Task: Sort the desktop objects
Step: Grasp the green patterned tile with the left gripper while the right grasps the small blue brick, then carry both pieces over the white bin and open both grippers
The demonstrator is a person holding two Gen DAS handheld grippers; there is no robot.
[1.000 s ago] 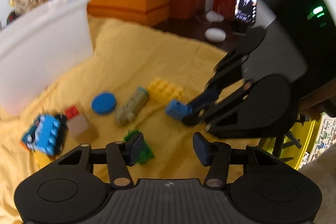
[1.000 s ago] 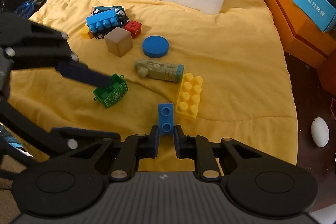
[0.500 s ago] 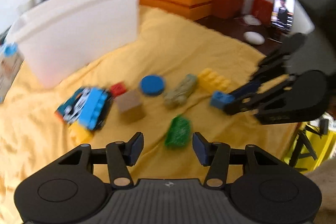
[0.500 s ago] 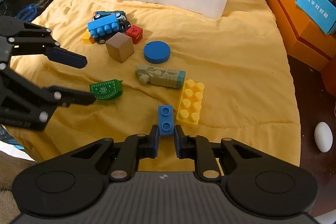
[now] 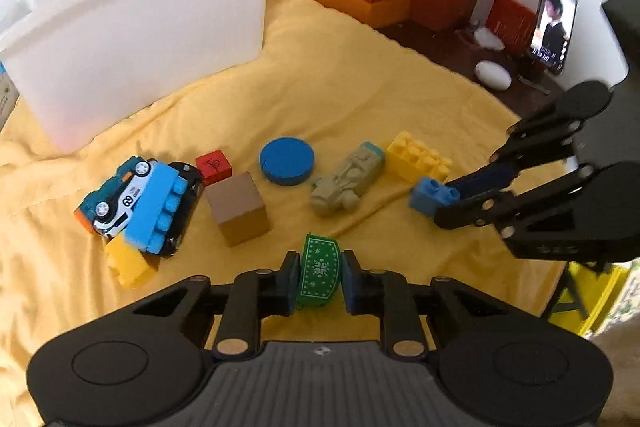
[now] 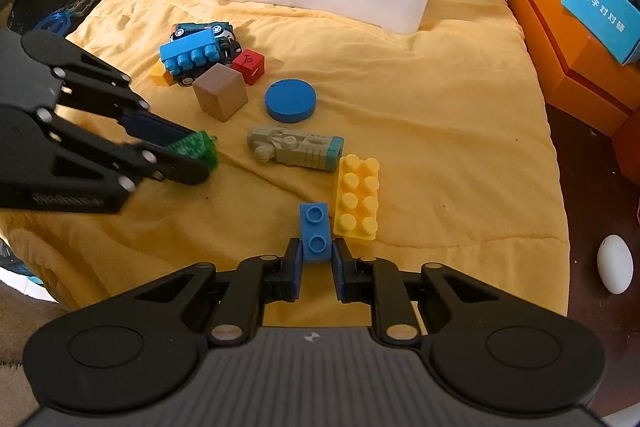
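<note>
The left gripper (image 5: 320, 277) was closing on the green toy (image 5: 320, 273) (patterned white); the right gripper (image 6: 316, 263) pinched the small blue brick (image 6: 316, 233) on the yellow blanket (image 6: 440, 131).

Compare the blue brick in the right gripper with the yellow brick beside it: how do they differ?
The blue brick shows two studs in a single row; the yellow brick shows eight in two rows and is plainly larger. The blue brick sits between the right gripper's shut jaws; the yellow brick lies free on the yellow cloth. Both are studded building bricks.
</note>
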